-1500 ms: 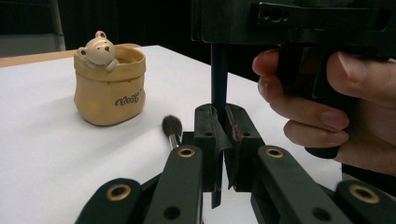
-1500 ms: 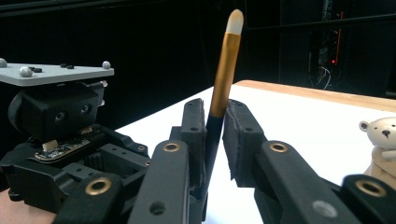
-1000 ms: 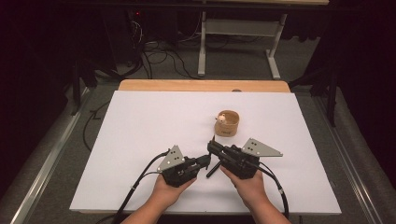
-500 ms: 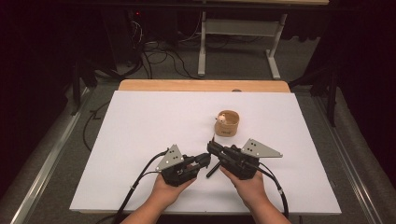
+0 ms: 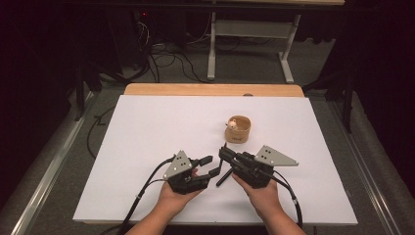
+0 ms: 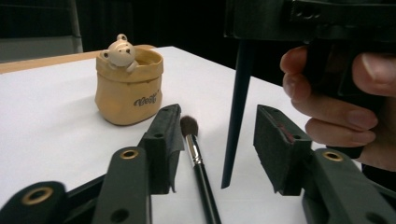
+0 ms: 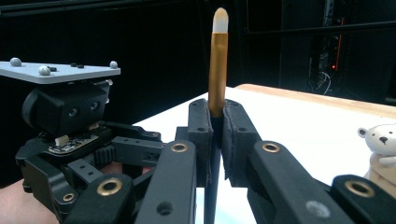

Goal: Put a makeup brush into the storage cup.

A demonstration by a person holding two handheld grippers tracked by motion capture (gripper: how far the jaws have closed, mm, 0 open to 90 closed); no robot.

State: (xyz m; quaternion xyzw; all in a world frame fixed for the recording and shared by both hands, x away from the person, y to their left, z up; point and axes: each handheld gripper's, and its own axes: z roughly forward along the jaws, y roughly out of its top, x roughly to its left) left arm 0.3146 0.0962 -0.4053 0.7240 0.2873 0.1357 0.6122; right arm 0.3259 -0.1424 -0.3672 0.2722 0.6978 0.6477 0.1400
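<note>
My right gripper [image 5: 225,153] [image 7: 215,111] is shut on a makeup brush [image 7: 218,60] with a gold ferrule and a pale tip. The brush stands upright, and its black handle [image 6: 237,107] points down at the white table. My left gripper [image 5: 211,166] [image 6: 217,128] faces it from the left. Its jaws have just been opening and now stand apart around that handle without pressing on it. A second brush [image 6: 196,154], with brown bristles and a black handle, lies on the table beside the left pad. A tan pouch-shaped holder with a small bear figure [image 5: 238,129] [image 6: 128,88] stands just beyond.
The white table top [image 5: 147,127] ends in a wooden strip [image 5: 210,89] at the far side. Beyond it are a metal table frame [image 5: 249,34] and cables on the floor. A black cable trails from each gripper toward the near edge.
The left gripper's jaws, shut a second ago, have spread apart. Both hands, the upright brush and the holder stay where they were.
</note>
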